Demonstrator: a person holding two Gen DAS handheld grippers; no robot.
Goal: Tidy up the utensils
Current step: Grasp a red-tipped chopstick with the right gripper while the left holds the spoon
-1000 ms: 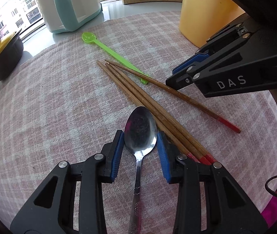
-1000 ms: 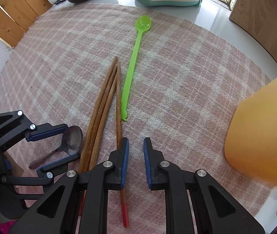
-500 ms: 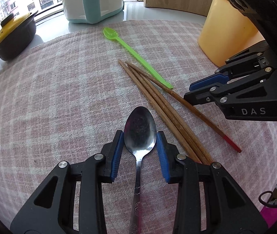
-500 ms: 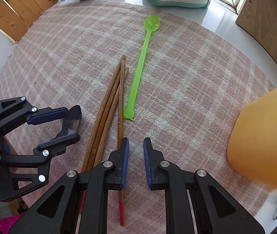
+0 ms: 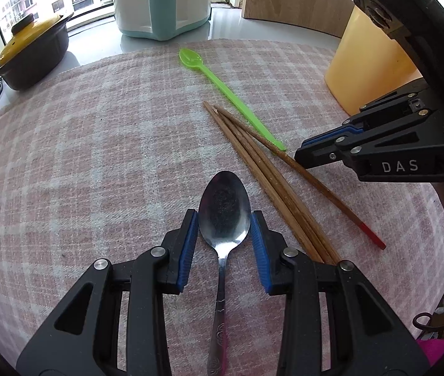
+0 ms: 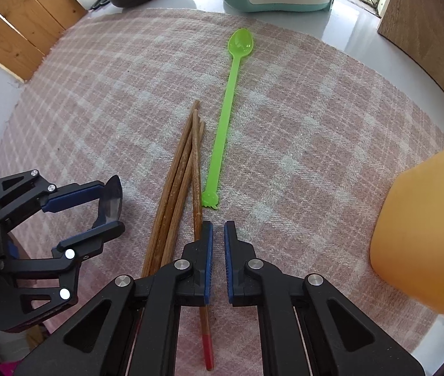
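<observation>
The left tool gripped the metal spoon by its bowl, lifted off the desk, probably to move it toward the yellow container at the far right edge. The right tool, nearly closed and empty, hovered above the chopsticks beside the green spoon; its side read "DAS"

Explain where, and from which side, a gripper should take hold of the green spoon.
Grip the green spoon mid-handle from directly above, fingers straddling its width. It lies flat on the cloth, and the chopsticks crowd its tail end.
</observation>
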